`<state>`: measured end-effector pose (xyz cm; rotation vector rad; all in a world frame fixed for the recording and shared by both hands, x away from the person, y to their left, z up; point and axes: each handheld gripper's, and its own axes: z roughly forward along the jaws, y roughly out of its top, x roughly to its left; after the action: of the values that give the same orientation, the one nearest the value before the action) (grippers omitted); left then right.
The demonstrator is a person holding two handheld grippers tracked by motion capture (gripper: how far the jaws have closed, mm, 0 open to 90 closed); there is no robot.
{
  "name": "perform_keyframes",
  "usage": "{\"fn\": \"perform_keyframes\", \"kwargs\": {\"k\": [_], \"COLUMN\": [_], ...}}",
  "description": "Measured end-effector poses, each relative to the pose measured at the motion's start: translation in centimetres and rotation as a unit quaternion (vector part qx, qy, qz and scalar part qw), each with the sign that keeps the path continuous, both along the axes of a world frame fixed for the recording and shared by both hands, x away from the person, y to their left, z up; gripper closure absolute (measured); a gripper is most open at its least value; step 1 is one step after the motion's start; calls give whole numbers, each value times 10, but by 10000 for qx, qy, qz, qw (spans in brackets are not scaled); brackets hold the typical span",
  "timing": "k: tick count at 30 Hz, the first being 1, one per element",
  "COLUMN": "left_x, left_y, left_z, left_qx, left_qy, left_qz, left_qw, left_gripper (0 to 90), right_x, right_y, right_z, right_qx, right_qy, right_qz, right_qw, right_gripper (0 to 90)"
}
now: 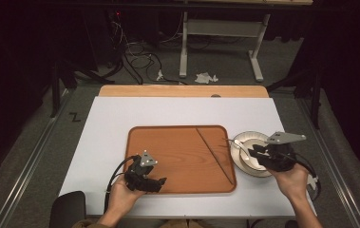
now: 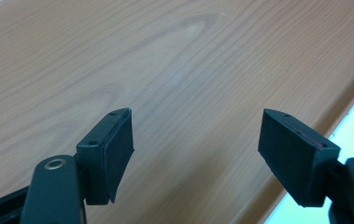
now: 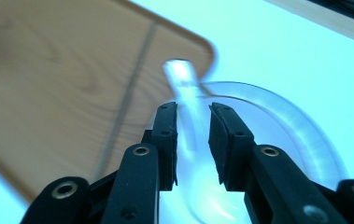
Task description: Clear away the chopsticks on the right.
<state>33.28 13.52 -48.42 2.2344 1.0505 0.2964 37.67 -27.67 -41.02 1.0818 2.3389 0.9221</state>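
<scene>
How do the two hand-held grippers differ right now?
The left hand-held gripper has its jaws spread wide with nothing between them; the right hand-held gripper has its jaws narrow, with a white spoon between them. The left one hovers over the wooden tray; the right one is over the white plate beside the tray. Both have black padded jaws and carry a grey three-cornered plate on top.

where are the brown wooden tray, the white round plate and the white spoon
brown wooden tray (image 1: 168,156), high view, bare floor
white round plate (image 1: 245,137), high view, far rim
white spoon (image 3: 182,79), right gripper view, handle
</scene>
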Motion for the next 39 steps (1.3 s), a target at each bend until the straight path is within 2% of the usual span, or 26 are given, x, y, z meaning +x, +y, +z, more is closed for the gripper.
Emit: {"fn": "perform_keyframes", "kwargs": {"k": [7, 12, 13, 16, 17, 21, 22, 23, 24, 29, 39], "left_x": [0, 0, 0, 0, 0, 1, 1, 1, 1, 1, 1], "left_y": [1, 0, 0, 0, 0, -1, -1, -1, -1, -1, -1], "left_z": [0, 0, 0, 0, -1, -1, -1, -1, -1, -1, -1], "left_qx": [7, 11, 12, 17, 15, 18, 33, 35, 41, 42, 27], "left_qy": [-5, 10, 11, 16, 16, 22, 19, 30, 30, 40, 38], "left_qz": [2, 4, 6, -1, 3, 5, 8, -4, -6, -3, 4], "left_qw": [10000, 10000, 10000, 10000, 10000, 10000, 10000, 10000, 10000, 10000, 10000], "left_gripper": [268, 268, 268, 268, 268, 268, 268, 268, 268, 268, 268], "right_x": [18, 27, 30, 33, 35, 39, 41, 41, 44, 48, 60], "right_y": [-36, -56, -65, -73, -79, -84, -87, -87, -89, -87, -77], "right_z": [-3, -8, -10, -12, -17, -25, -31, -31, -35, -41, -44], "right_qx": [-41, -115, -104, -104, -163, -304, -365, -365, -396, -527, -839], "right_qy": [100, 219, 225, 283, 379, 505, 582, 582, 682, 684, 805], "right_qz": [-548, -748, -828, -952, -1019, -1062, -1112, -1112, -1122, -1041, -704], "right_qw": [9984, 9969, 9963, 9950, 9939, 9926, 9914, 9914, 9906, 9908, 9907], "right_gripper": [727, 724, 725, 725, 725, 723, 723, 723, 719, 701, 701]}}
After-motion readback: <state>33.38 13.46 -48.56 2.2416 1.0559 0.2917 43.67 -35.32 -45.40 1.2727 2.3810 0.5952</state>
